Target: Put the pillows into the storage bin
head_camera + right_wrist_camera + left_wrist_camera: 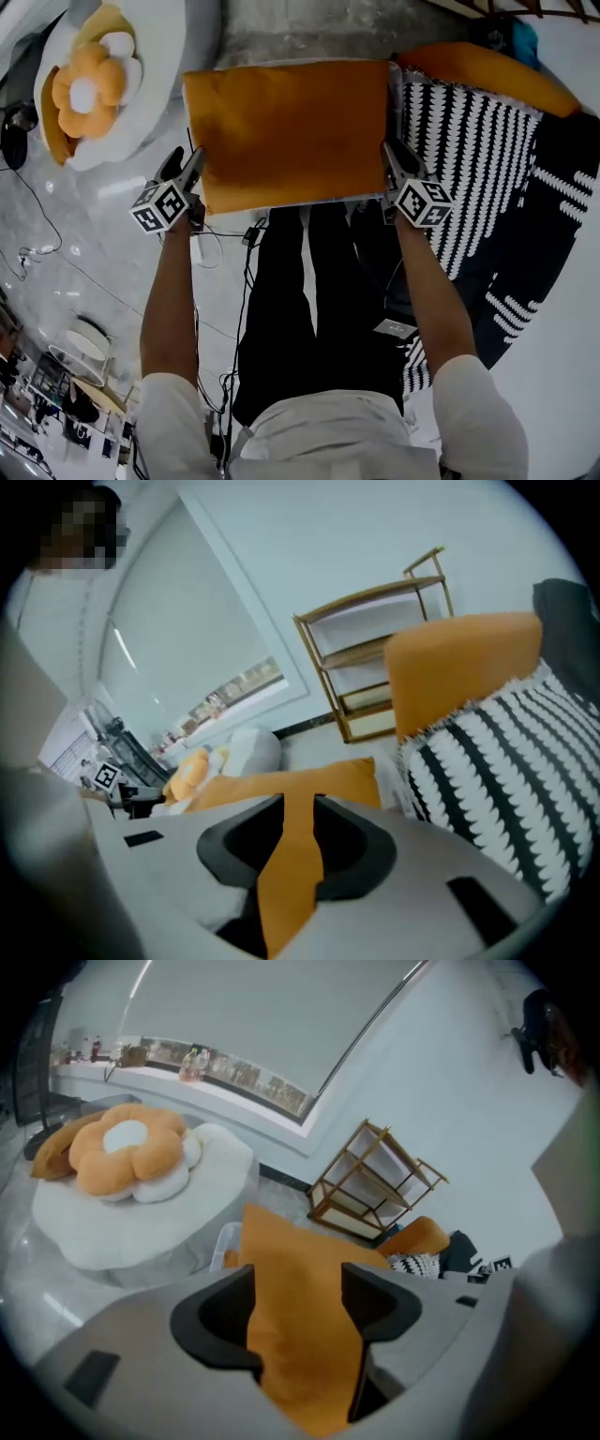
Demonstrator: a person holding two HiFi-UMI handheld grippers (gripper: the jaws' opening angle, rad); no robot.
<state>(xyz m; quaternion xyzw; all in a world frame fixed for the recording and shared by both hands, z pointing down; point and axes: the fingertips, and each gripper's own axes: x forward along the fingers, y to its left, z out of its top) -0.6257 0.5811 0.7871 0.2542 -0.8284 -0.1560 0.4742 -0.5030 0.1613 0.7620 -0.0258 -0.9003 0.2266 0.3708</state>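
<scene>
Head view: an orange pillow (286, 131) stretched between both sets of jaws.
The left gripper (192, 161) has its jaws opening, spread wide, with the pillow's edge loose between them. The right gripper (390, 156) has its jaws opening too, narrow, pinching a thin fold. A black-and-white pillow (469, 159) lies right of them.

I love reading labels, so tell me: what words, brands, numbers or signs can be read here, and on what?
No words, brands or numbers can be read anywhere.
On the left gripper, the cube: black-and-white square code patterns, no letters; jaws opening, orange pillow between them.
On the right gripper, its cube: same patterns; jaws opening, same pillow between them.
The bottles on the far ledge: labels too small to read.
</scene>
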